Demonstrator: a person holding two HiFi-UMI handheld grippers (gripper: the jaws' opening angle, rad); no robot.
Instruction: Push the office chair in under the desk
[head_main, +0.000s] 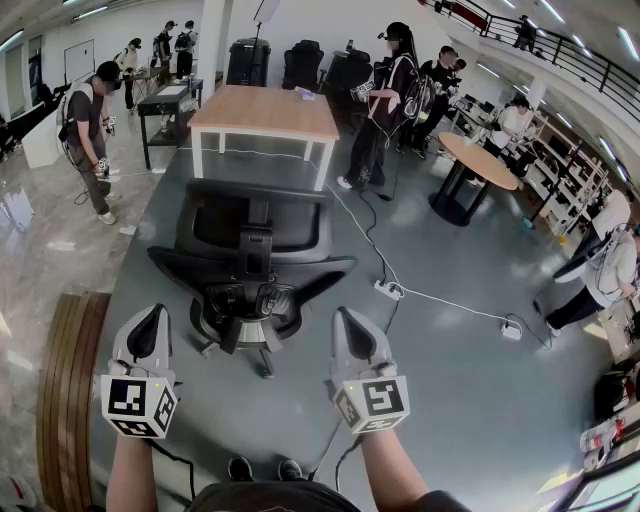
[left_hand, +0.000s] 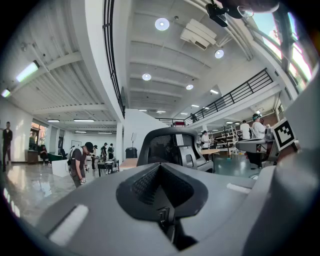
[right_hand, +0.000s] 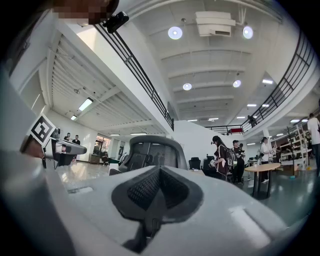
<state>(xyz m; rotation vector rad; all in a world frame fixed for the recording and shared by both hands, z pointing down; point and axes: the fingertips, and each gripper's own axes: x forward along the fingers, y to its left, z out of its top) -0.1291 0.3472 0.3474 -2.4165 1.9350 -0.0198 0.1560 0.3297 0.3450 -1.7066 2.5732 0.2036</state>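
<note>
office chair (head_main: 252, 262) out on floor (head_main: 450, 400), well short of desk (head_main: 265, 112). backrest toward person, seat facing desk. left hand-held gripper (head_main: 156, 318) and right hand-held gripper (head_main: 345, 320) both closed tight, empty, side by side, aimed at chair back.

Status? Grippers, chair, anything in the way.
Left gripper and right gripper shut, empty, short of the office chair. Chair stands apart from the desk, not pushed in. Cable and power strip on floor right of chair.

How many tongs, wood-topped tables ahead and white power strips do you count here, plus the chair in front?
Tongs: 2 (left tongs, right tongs)
Wood-topped tables: 2 (rectangular table, round table)
Power strips: 2 (middle strip, right strip)
Chair: 1
Total: 7
</note>
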